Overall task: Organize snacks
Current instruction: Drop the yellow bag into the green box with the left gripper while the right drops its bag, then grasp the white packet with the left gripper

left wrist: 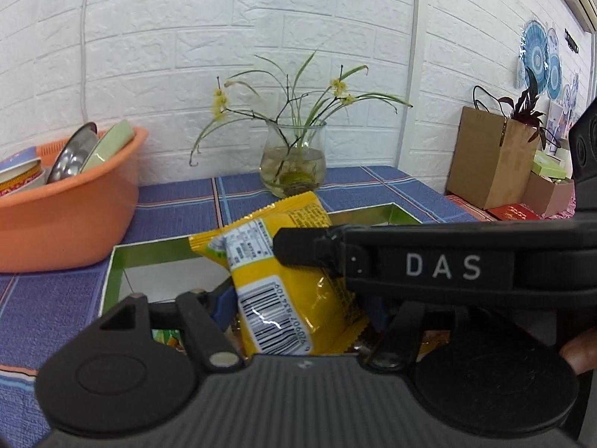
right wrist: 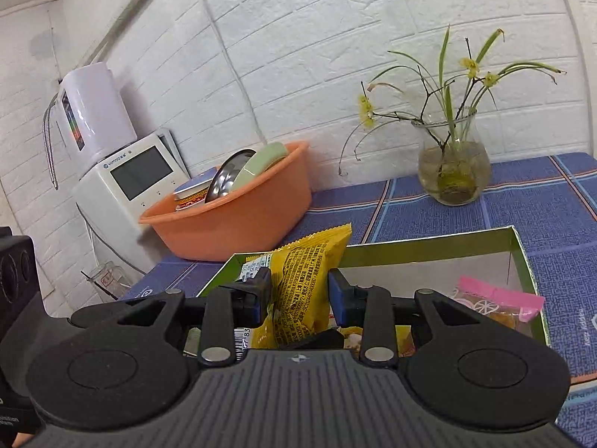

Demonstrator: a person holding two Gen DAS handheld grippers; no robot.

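A yellow snack packet (left wrist: 287, 291) stands upright between my left gripper's (left wrist: 298, 306) blue pads, above an open green-rimmed box (left wrist: 112, 261). The right gripper's black finger, marked DAS, crosses in front of the packet from the right. In the right wrist view the yellow packet (right wrist: 302, 283) is also pinched between my right gripper's (right wrist: 298, 291) blue pads, over the same box (right wrist: 522, 257). A pink-wrapped snack (right wrist: 500, 302) lies in the box at the right. Other wrapped snacks show under the grippers.
An orange basin (left wrist: 63, 220) with bowls and a steel plate stands at the left on the blue checked cloth. A glass vase (left wrist: 294, 164) with yellow flowers stands behind the box. A white appliance (right wrist: 127, 183) is far left. A brown paper bag (left wrist: 488, 160) stands at the right.
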